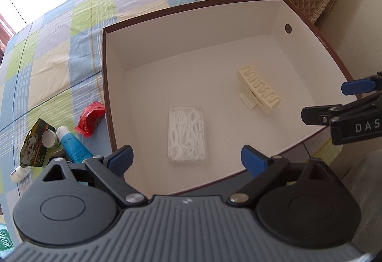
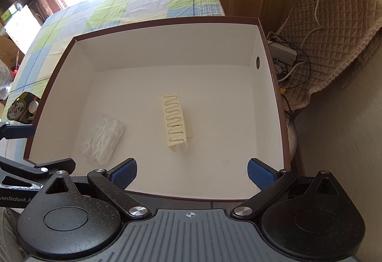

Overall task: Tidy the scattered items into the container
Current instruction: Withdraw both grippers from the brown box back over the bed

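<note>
A large box with a brown rim and white inside stands on the checked cloth. On its floor lie a clear pack of white floss picks and a cream hair claw clip. My left gripper hangs open over the box's near edge, just short of the floss pack, holding nothing. My right gripper is open and empty over the near edge of the box, with the clip ahead and the floss pack to its left. Each gripper shows at the other view's edge.
Left of the box on the cloth lie a red packet, a blue tube, a green carded item with a white cap, and a small white bottle. A quilted cover, cables and a small fan sit right of the box.
</note>
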`<state>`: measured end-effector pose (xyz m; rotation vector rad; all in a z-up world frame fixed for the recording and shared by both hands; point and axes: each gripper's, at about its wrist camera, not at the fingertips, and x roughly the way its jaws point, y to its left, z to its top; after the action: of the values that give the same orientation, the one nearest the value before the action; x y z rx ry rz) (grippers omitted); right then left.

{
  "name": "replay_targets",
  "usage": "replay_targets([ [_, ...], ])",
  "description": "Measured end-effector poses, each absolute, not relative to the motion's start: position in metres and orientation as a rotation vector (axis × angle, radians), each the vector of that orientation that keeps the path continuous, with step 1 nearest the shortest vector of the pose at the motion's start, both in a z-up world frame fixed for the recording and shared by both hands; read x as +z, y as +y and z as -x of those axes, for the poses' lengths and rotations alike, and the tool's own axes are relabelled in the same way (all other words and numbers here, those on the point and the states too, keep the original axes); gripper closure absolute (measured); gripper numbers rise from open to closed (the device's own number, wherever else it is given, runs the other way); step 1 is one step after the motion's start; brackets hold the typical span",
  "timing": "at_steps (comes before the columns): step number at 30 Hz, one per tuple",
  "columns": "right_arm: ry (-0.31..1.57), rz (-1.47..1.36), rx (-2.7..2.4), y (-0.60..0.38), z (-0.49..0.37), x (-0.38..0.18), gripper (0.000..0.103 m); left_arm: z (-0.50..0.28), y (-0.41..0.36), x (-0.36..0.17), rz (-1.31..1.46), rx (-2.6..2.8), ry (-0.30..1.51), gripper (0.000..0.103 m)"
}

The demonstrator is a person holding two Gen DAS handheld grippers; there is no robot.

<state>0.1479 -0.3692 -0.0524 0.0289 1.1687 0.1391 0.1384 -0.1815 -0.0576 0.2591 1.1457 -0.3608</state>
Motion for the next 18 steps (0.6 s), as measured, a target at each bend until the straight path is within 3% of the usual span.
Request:
replay_targets([
  [18,1.112,-0.052,0.136,-0.351,-0.125,-0.036,0.000,-0.116,-0.159,-0.038,-0.214,-0.350,1.108,0.008],
])
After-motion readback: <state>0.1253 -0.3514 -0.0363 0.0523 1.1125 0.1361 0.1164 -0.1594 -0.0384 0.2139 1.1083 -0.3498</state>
